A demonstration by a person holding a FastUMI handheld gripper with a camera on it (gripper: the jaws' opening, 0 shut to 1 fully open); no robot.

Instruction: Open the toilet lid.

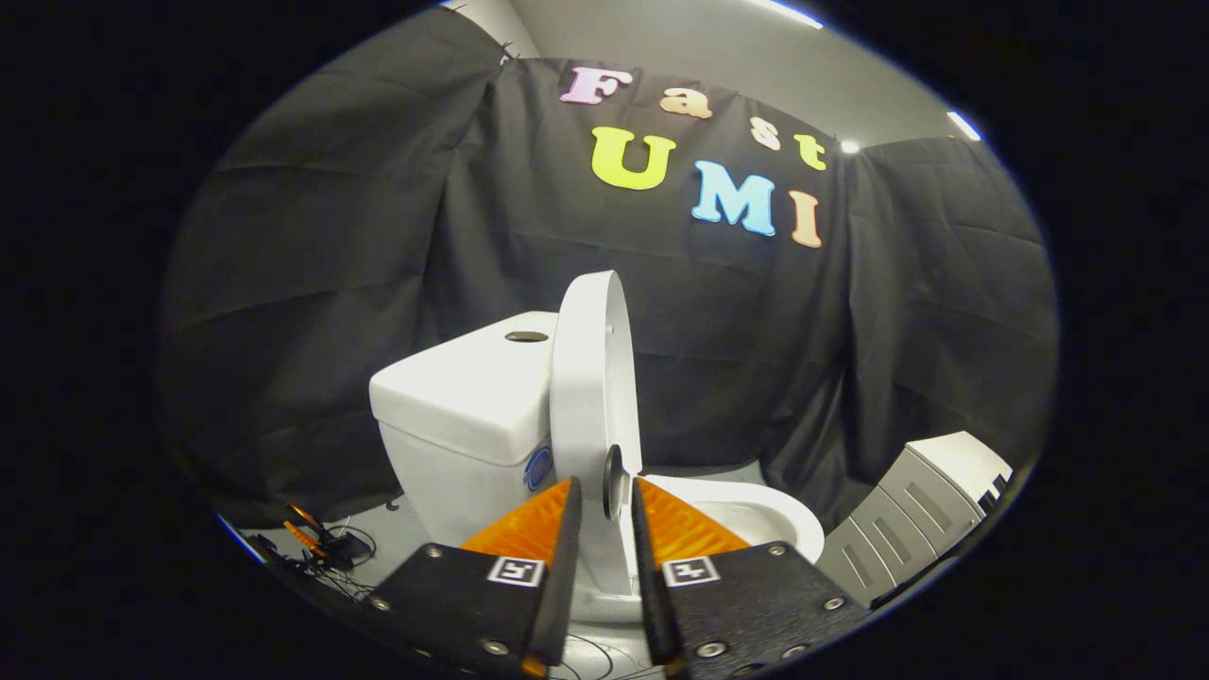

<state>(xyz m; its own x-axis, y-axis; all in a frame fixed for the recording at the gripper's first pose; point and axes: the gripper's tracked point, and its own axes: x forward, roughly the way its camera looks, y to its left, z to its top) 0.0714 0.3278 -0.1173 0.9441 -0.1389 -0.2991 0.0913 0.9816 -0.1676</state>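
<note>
- Now raised: white oval plastic toilet lid (pixel 593 378), standing upright on edge, leaning back against the white ceramic cistern (pixel 463 397) (round flush button on the cistern's top).
- Hand-held gripper (pixel 604 515) straddling the lid's lower edge, one finger on either side; narrow gap visible between each finger and the lid, so whether both actually press on it cannot be told.
- White toilet bowl (pixel 756 515) open just beyond the fingers, seat rim exposed.
- On the grey floor (pixel 397 538) near the cistern's base: tangle of black cables with an orange-handled tool (pixel 316 543).
- Well apart from the bowl, against the black cloth wall (pixel 312 283): grey box-like unit (pixel 907 515) with slotted front.
</note>
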